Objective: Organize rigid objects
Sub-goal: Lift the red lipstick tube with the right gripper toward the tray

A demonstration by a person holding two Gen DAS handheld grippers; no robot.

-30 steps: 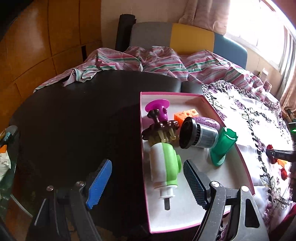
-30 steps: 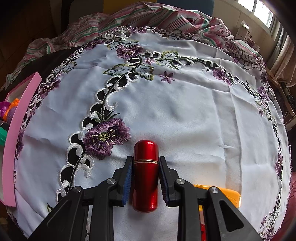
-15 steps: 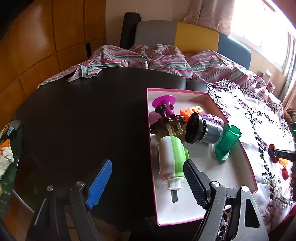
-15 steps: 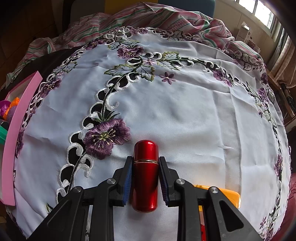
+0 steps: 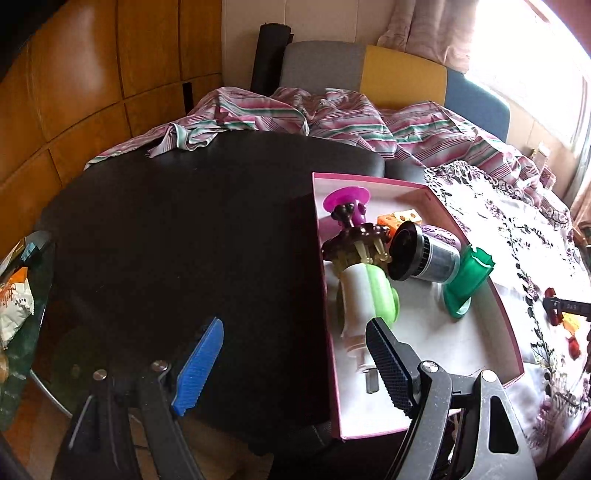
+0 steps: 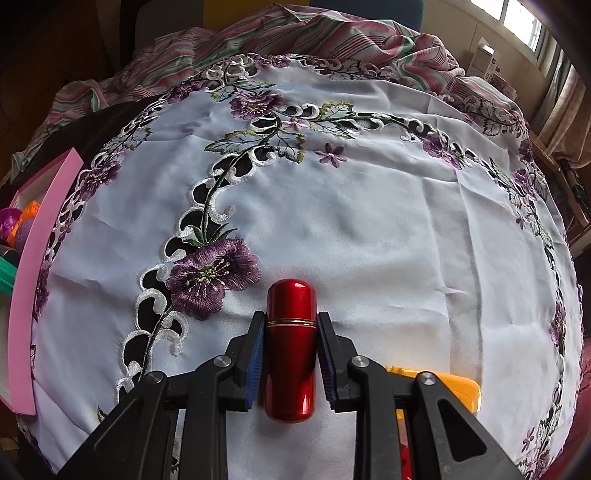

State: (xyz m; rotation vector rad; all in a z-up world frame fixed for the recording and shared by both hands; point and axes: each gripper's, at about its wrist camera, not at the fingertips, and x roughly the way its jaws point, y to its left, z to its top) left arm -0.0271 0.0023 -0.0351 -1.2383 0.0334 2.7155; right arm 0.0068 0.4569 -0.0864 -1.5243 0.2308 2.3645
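Right claw clamped on a red tube, left claw spread by the pink box

Nearest the right wrist camera, the right claw (image 6: 291,354) is clenched on a glossy red capsule-shaped tube (image 6: 291,350), its blue pads pressing both sides just below the tube's gold ring. The tube points away from the camera, over the white embroidered cloth (image 6: 369,236) that covers this part of the counter. An orange object (image 6: 454,387) lies just behind the claw's right finger, partly hidden. Beyond the tube's tip and to its left sits a stitched purple flower (image 6: 214,273). At the cloth's left edge stands the wall of the pink box (image 6: 40,258). A striped fabric (image 6: 295,33) is bunched along the far edge.

Through the left wrist camera, the left claw (image 5: 295,363) is released, gripping nothing; its blue-padded finger hangs over the dark counter (image 5: 184,240) and its black-padded finger over the box's near end. Inside the box, just past that finger, a white-and-green cylinder (image 5: 365,299) lies on its side. Farther in come a brown-topped piece (image 5: 354,240), a black-capped jar (image 5: 424,254) and a green cup (image 5: 467,280) tipped against the right wall. At the far end are a magenta disc (image 5: 345,194) and orange blocks (image 5: 391,219)
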